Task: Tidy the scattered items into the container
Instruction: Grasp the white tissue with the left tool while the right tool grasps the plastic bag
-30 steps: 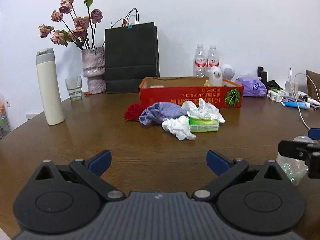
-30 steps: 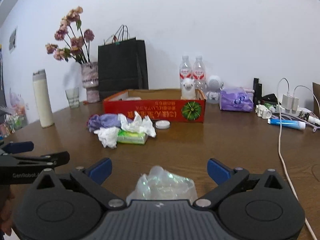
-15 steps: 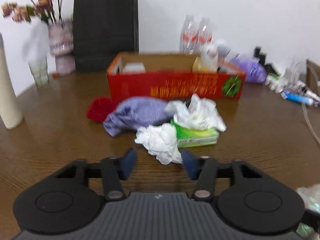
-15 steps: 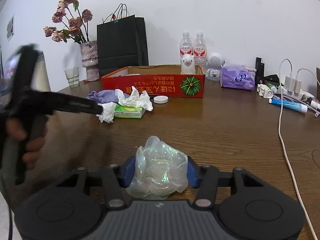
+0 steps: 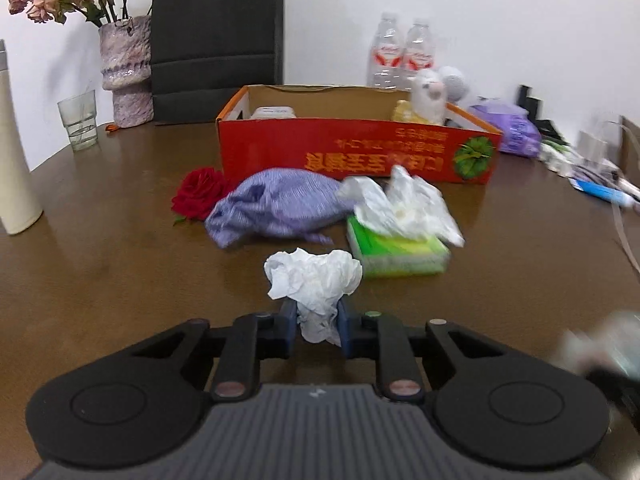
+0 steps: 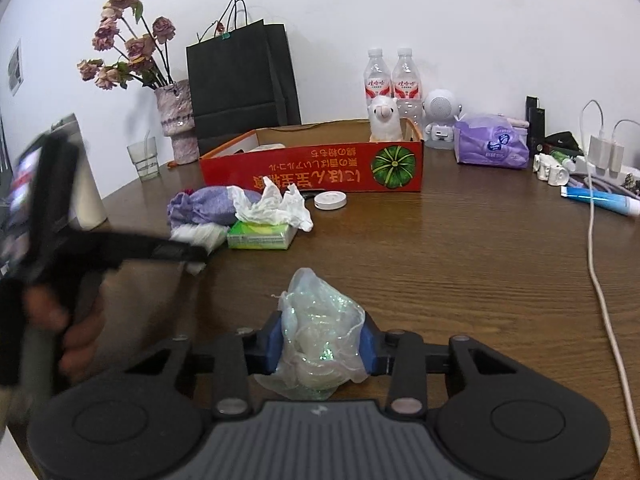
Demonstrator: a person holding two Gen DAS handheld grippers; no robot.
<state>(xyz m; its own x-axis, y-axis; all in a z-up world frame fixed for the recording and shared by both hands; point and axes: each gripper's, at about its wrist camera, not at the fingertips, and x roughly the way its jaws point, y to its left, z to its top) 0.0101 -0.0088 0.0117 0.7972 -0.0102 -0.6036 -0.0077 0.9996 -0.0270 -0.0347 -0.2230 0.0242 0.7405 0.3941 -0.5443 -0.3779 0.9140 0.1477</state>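
Note:
My left gripper is closing, and its blue pads press on a crumpled white tissue on the brown table. My right gripper is closing too, with its pads against a crumpled clear plastic bag. Ahead lie a purple cloth pouch, a red rose, and a green tissue pack with white tissue spilling from it. Behind them stands the red cardboard box, holding a white alpaca toy. In the right wrist view the left gripper, held by a hand, shows blurred at the left.
A white round lid lies in front of the box. At the back stand a black paper bag, a flower vase, a glass, a cream flask and two water bottles. Cables, chargers and a blue tube crowd the right side.
Both grippers went from wide open to closed around their items. The left one advanced across the table to the white tissue; the right one closed in on the plastic bag.

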